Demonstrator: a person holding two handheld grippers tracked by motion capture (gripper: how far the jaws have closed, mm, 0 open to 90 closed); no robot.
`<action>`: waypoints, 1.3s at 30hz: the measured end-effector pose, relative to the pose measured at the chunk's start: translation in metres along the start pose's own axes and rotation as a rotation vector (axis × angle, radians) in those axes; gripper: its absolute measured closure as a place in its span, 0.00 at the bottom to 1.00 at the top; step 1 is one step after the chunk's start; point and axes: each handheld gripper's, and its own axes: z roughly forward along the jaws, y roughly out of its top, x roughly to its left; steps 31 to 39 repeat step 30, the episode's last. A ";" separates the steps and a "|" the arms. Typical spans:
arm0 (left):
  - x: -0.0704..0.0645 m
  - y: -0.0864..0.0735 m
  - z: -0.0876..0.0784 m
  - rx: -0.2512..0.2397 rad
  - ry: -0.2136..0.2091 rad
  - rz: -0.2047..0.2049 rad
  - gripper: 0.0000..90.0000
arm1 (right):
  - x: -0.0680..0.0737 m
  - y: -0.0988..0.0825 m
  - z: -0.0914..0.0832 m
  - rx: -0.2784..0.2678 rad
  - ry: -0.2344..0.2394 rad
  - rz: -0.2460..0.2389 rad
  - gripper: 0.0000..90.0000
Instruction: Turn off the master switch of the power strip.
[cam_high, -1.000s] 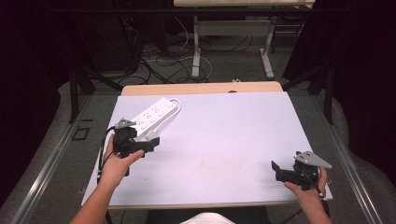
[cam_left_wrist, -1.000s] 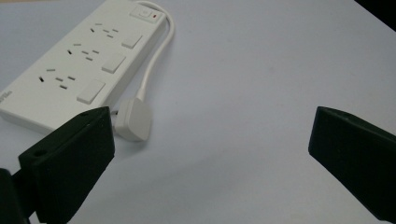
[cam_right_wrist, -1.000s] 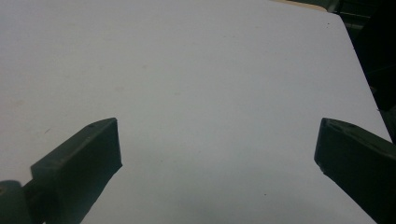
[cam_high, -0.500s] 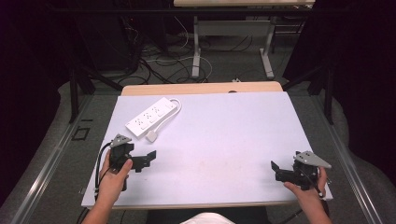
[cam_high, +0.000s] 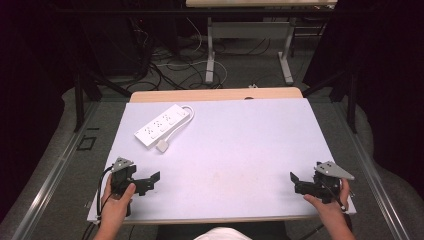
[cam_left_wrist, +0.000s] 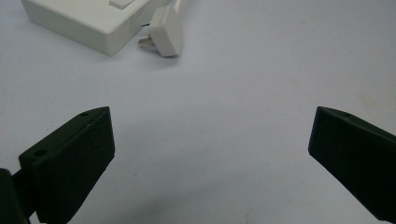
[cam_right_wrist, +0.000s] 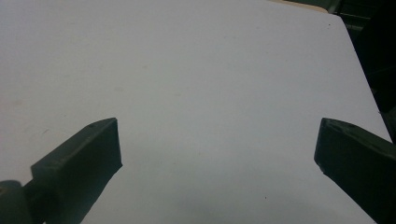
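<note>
A white power strip (cam_high: 162, 126) lies on the pale table (cam_high: 240, 145) at its far left, its white plug (cam_high: 162, 146) resting beside the near end. In the left gripper view the power strip (cam_left_wrist: 88, 18) and plug (cam_left_wrist: 163, 32) sit ahead of the jaws. My left gripper (cam_high: 149, 181) is held at the table's near left corner, open, nothing between its jaws (cam_left_wrist: 210, 154). At the near right corner my right gripper (cam_high: 296, 181) is open too, over bare table (cam_right_wrist: 215, 154).
A wooden strip (cam_high: 215, 94) borders the table's far edge. Beyond it the floor holds cables (cam_high: 175, 65) and the metal legs of another table (cam_high: 210, 50). Dark frame posts (cam_high: 80, 95) stand at the left and right sides.
My left gripper has drawn back from near the power strip toward the table's near left corner. The right gripper has stayed in place.
</note>
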 end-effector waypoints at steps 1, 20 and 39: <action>0.002 -0.002 0.001 0.000 0.003 -0.007 0.01 | 0.000 0.000 0.000 0.001 0.000 0.001 0.00; 0.027 -0.016 0.000 0.015 0.074 -0.049 0.01 | 0.002 -0.001 0.003 0.014 0.014 -0.009 0.00; 0.028 -0.015 -0.001 0.014 0.077 -0.047 0.01 | 0.000 -0.001 0.005 0.014 0.011 -0.006 0.00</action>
